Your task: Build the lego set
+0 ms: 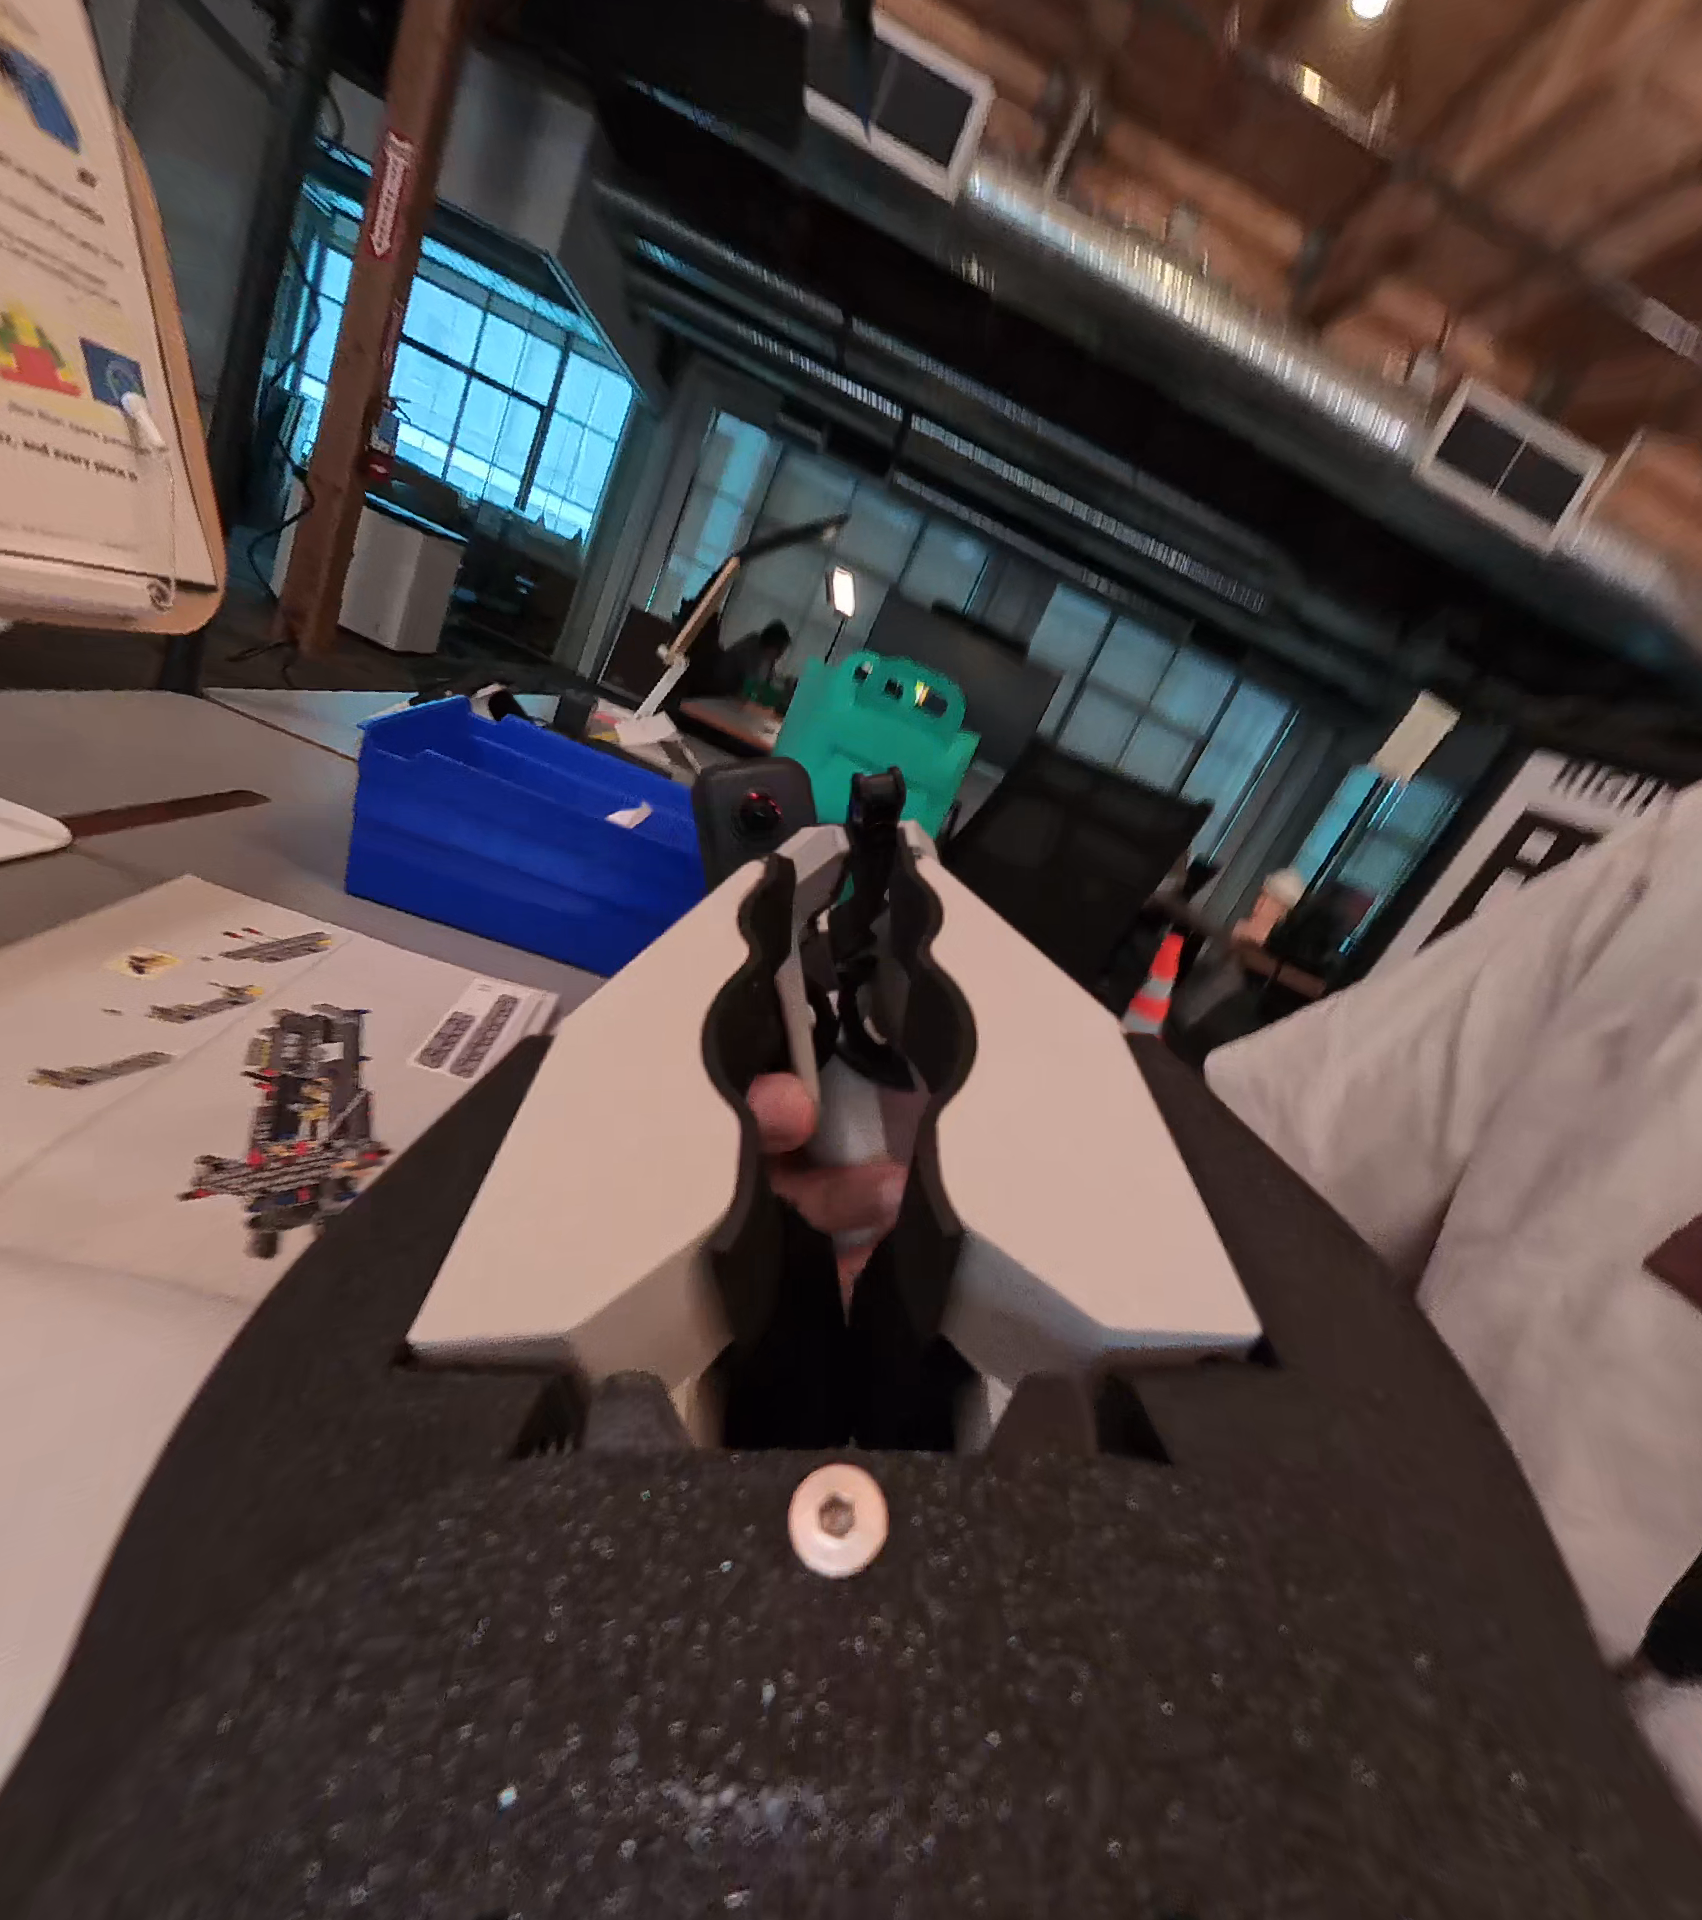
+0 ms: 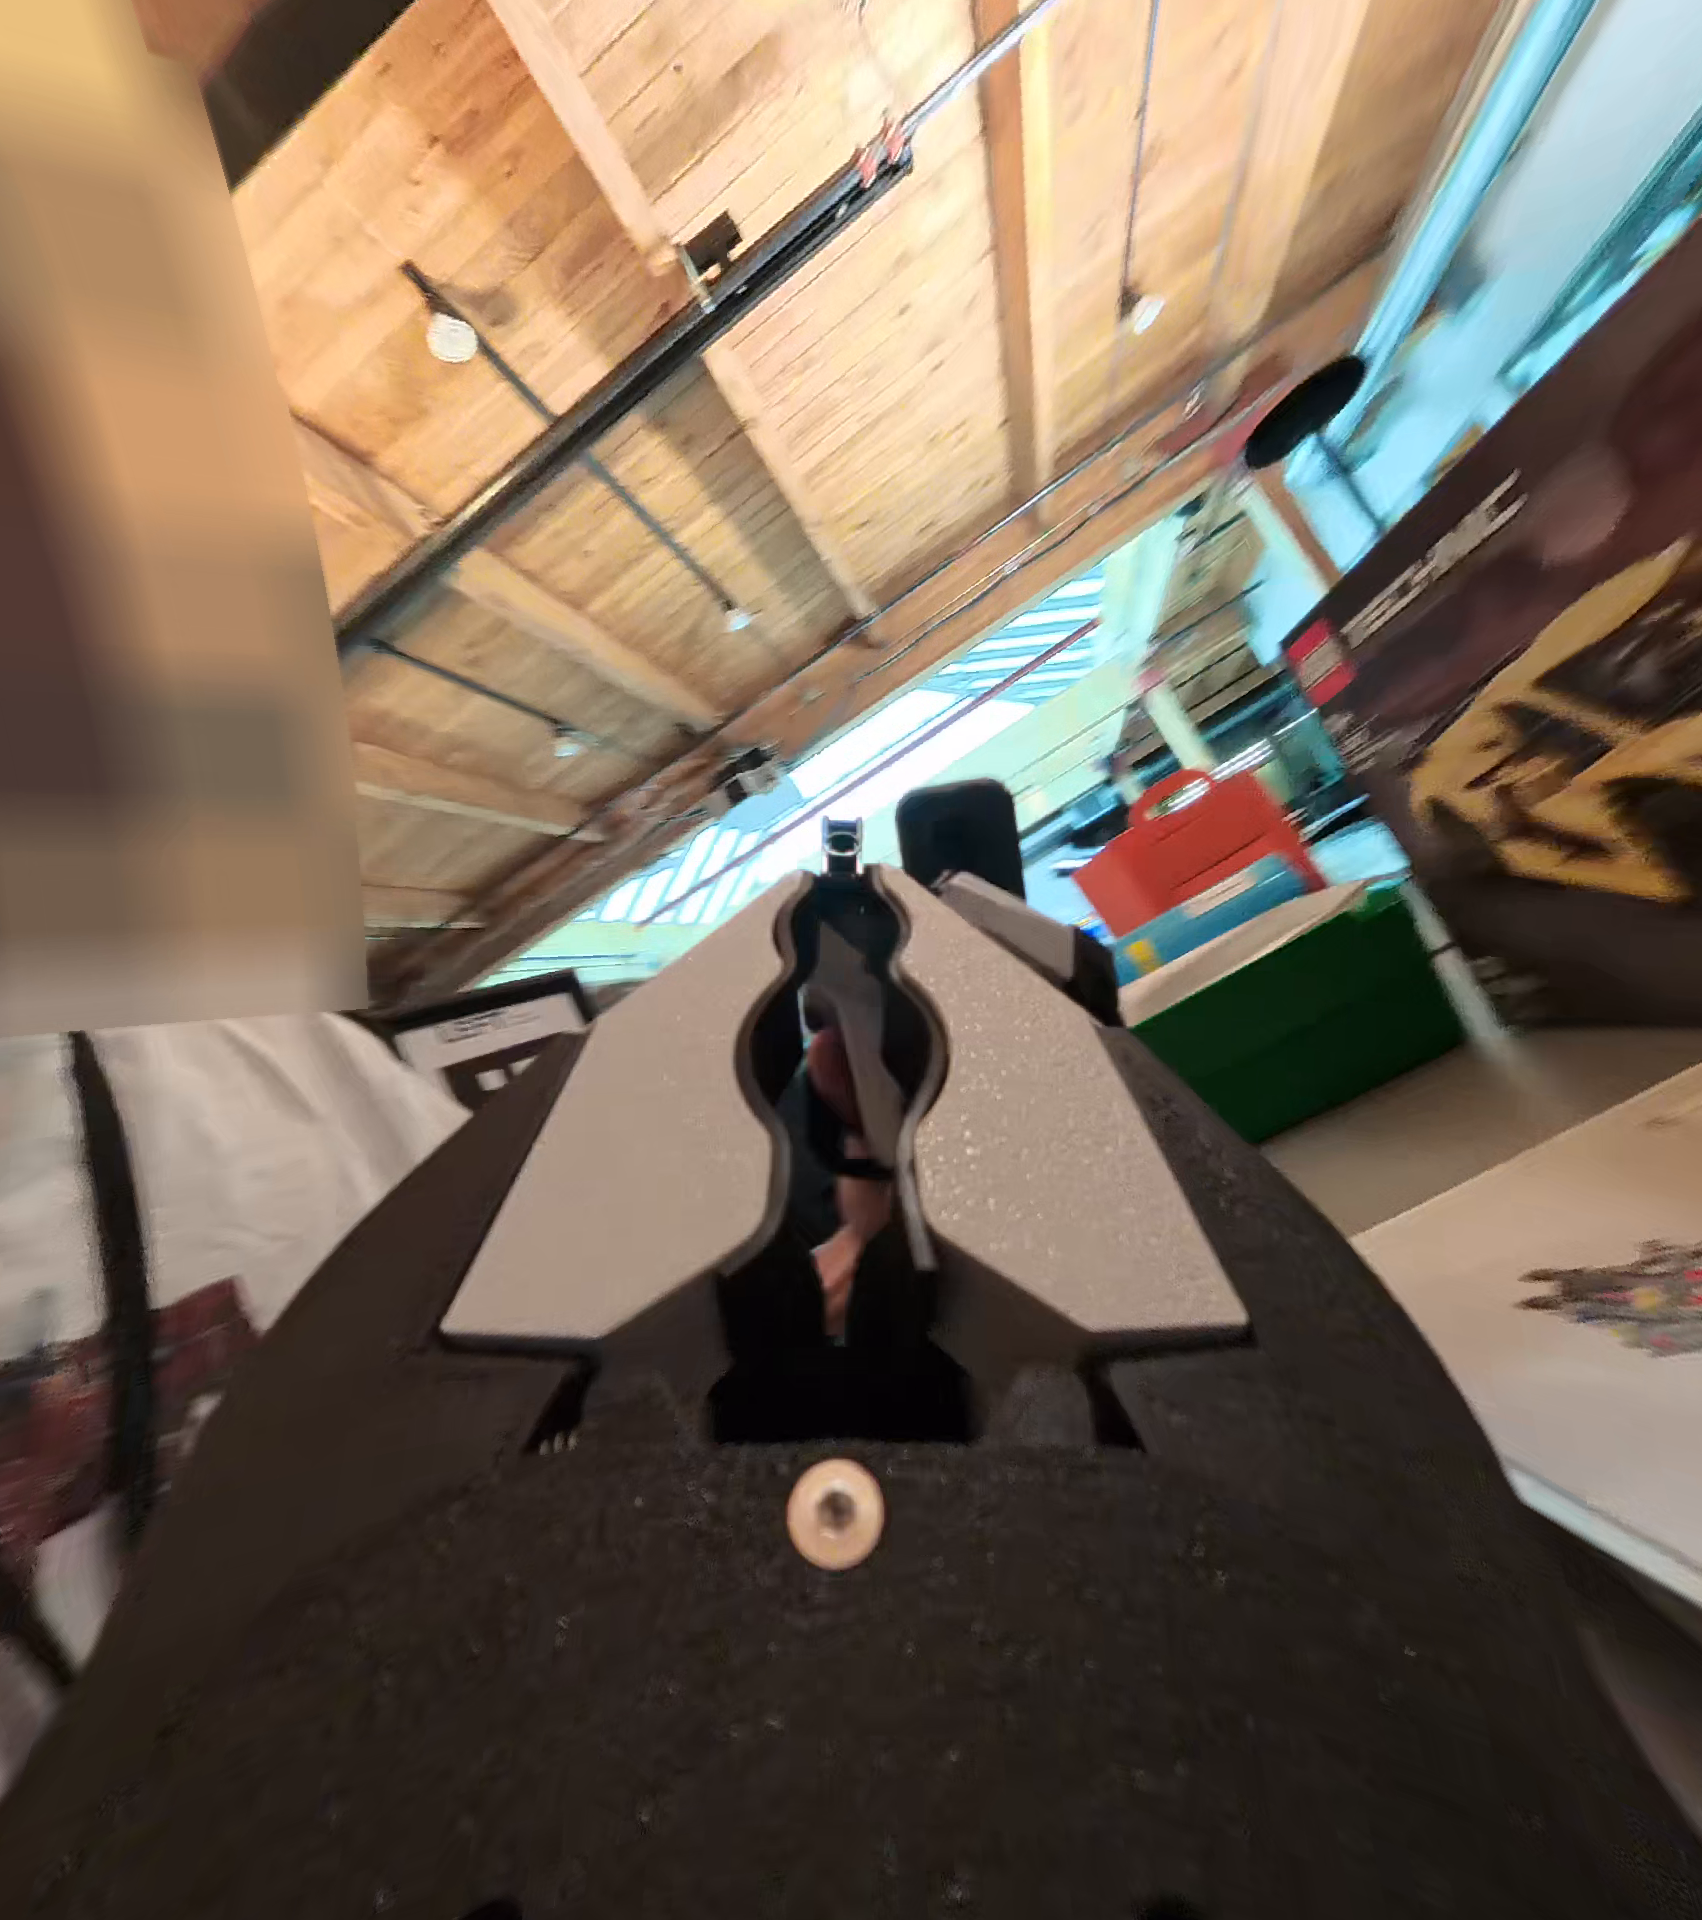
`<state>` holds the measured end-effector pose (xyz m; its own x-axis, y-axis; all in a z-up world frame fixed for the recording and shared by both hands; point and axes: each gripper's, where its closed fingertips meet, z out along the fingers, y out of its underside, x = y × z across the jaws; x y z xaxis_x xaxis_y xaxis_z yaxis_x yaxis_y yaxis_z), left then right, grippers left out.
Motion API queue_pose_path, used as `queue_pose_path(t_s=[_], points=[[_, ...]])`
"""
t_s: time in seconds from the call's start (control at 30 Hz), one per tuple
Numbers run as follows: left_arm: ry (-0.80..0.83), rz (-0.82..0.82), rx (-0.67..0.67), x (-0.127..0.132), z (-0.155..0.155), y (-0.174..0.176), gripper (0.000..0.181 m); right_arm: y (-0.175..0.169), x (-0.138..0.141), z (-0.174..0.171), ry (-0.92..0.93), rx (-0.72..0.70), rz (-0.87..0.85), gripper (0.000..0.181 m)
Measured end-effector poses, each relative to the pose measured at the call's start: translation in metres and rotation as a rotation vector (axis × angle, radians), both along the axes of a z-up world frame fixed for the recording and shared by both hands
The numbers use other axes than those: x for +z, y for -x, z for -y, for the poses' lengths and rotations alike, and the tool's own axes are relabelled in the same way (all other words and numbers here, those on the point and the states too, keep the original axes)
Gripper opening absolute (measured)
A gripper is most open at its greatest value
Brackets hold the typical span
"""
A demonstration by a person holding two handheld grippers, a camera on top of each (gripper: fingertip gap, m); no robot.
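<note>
Left gripper [image 1: 852, 862] pinched black lego piece [image 1: 873, 831] at tips, raised above table [image 1: 234, 790]. Right gripper [image 2: 839, 883] clamped small black piece [image 2: 838, 840]. Both looked light, rigid, slippery; fingertip hold suited.

Both wrist cameras tilt upward along their claws, sharing the instruction booklet [image 1: 203, 1039]

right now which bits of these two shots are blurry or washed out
Left wrist view: the left hand-held gripper is sharp, the instruction sheet and blue bin are slightly soft, and the ceiling smears toward the fisheye edge. Right wrist view: the right hand-held gripper is sharp, the lego box is motion-blurred, and the window area behind is washed out.
</note>
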<state>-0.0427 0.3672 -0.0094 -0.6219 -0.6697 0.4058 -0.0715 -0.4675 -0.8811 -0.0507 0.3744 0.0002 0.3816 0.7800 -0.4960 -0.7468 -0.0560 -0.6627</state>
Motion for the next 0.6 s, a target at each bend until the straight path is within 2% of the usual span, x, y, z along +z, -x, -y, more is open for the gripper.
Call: queue_pose_path(t_s=[0.17,0.33,0.6], points=[[0.195,0.004,-0.058,0.005,0.006,-0.003,0.014,-0.013,-0.003,-0.004,-0.003,-0.158,0.048,0.006],[0.35,0.028,-0.079,0.012,0.001,-0.002,0.014,-0.013,-0.005,-0.006,0.0,-0.172,0.059,0.006],[0.326,0.011,0.054,0.003,-0.017,-0.011,0.015,-0.015,-0.007,-0.009,0.02,-0.158,0.014,0.007]])
